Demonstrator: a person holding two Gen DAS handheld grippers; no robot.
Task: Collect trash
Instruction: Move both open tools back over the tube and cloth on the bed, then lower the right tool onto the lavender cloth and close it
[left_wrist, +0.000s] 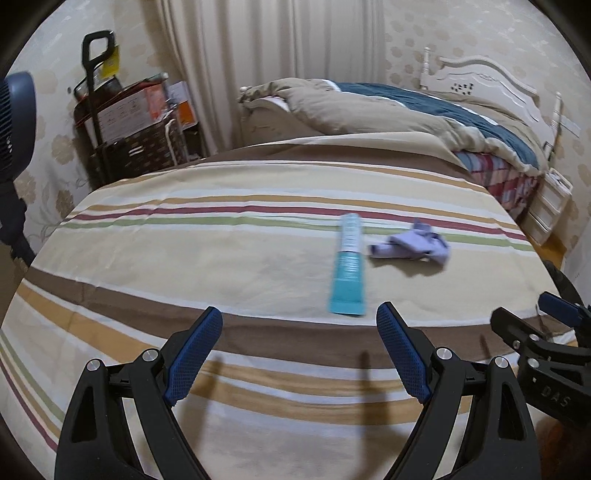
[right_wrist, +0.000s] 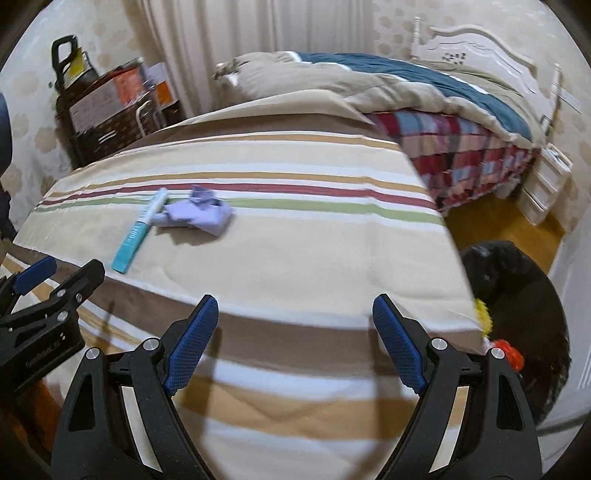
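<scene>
Striped bedding in cream, tan, brown, red and green is covering the bed (left_wrist: 229, 258) that is filling both views, with a rumpled quilt and a white headboard lying beyond it and a dark bin (right_wrist: 517, 295) sitting on the floor past the bed's right edge, some yellow and orange scraps showing at its near rim. Two pieces of trash are lying on the cover: a teal tube (left_wrist: 348, 266) and, just beside it on the right, a crumpled lilac wrapper (left_wrist: 410, 248). From the right wrist view the wrapper seems to be touching the tube's far end, though blur is making that hard to settle. The left gripper (left_wrist: 299, 354) is hovering over the near brown stripe with its jaws standing wide and holding nothing, the tube lying a little ahead and to the right of them. The right gripper (right_wrist: 295, 343) is likewise gaping wide and empty, both items lying well off to its left. The tube is looking light and soft-walled, likely squashing and sliding under a hard pinch, so taking it across its narrow width near the middle seems safest. The wrapper is looking nearly weightless and springy; pinching its bunched middle should be gathering enough material to hold.
</scene>
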